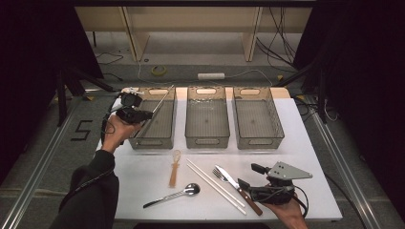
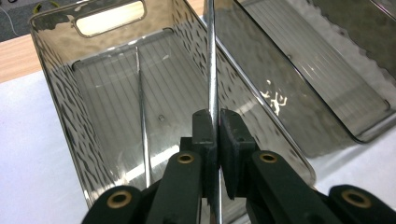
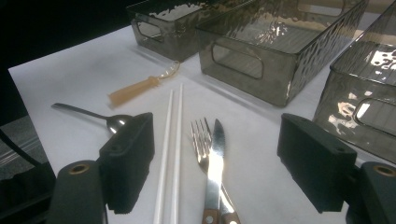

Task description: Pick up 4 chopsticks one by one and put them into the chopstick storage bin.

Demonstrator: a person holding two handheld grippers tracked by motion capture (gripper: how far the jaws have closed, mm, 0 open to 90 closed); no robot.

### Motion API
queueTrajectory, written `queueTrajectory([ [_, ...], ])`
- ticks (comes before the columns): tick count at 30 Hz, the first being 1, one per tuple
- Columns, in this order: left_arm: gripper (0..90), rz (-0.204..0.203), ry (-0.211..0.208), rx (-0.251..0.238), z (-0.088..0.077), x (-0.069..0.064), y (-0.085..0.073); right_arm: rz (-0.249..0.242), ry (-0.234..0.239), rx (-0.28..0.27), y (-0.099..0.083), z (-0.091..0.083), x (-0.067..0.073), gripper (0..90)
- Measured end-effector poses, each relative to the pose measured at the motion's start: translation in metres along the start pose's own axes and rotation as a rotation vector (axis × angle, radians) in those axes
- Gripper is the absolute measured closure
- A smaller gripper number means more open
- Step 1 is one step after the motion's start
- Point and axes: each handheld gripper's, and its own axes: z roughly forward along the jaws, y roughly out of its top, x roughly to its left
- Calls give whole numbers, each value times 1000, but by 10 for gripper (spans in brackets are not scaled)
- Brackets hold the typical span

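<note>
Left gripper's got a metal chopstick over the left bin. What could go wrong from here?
1. The left gripper pinches the thin metal chopstick with narrow pad contact; it may pivot or slip.
2. The chopstick is over the left bin wall; released here, it could tip outside.
3. One chopstick already inside may get knocked.

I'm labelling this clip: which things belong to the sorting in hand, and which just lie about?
In the job:
left gripper, shut on a metal chopstick
left bin
second metal chopstick lying in it

Lying about:
spoon
white chopsticks
fork
knife
wooden tool
open right gripper
</note>
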Motion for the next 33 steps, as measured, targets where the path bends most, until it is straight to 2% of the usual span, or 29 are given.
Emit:
queueTrajectory([
  [2, 847, -8, -4, 4, 3, 3, 2, 0, 1, 1, 0, 0, 0, 285],
  [7, 847, -14, 22, 10, 11, 9, 5, 1, 3, -1, 0, 0, 0, 284],
  [11, 847, -31, 26, -2, 14, 15, 6, -1, 3, 1, 0, 0, 0, 284],
  [13, 847, -19, 34, 2, 16, 15, 7, 0, 5, -1, 0, 0, 0, 284],
  [24, 847, -53, 51, 6, 31, 24, 6, -1, 5, -1, 0, 0, 0, 284],
  [33, 847, -40, 65, 13, 38, 24, 4, -1, 7, 0, 0, 0, 0, 284],
])
